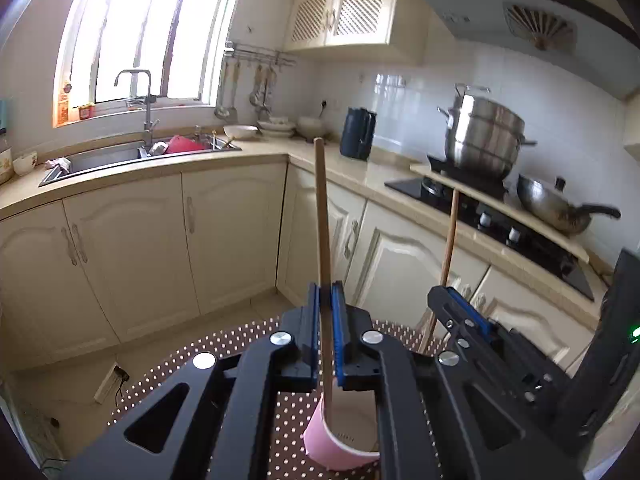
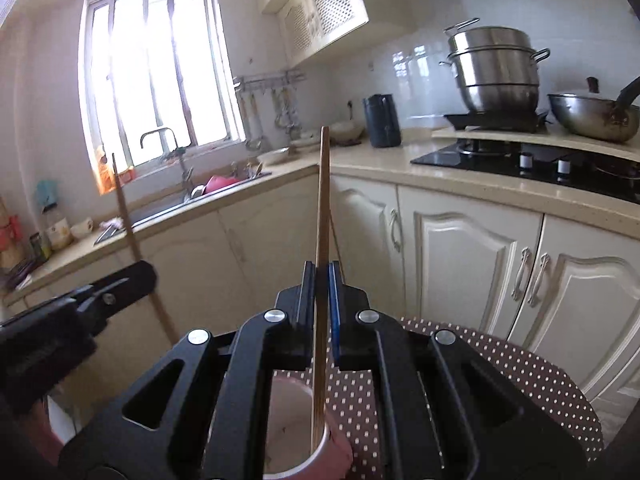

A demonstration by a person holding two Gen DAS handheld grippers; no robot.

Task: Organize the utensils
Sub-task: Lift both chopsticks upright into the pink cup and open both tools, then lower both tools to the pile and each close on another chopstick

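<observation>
A home kitchen: a sink (image 1: 100,156) under a window (image 1: 136,40), cream cabinets (image 1: 132,248), a gas hob (image 1: 492,220) bearing a steel steamer pot (image 1: 484,136).

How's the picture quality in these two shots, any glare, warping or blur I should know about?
Left wrist view: the window is blown out white, the counter edge bows from the fisheye, and the steel pot is smeared by motion blur. Right wrist view: the same window glares and hazes the nearby wall, the pink cup is soft, and dark vignetting fills the corners.
</observation>
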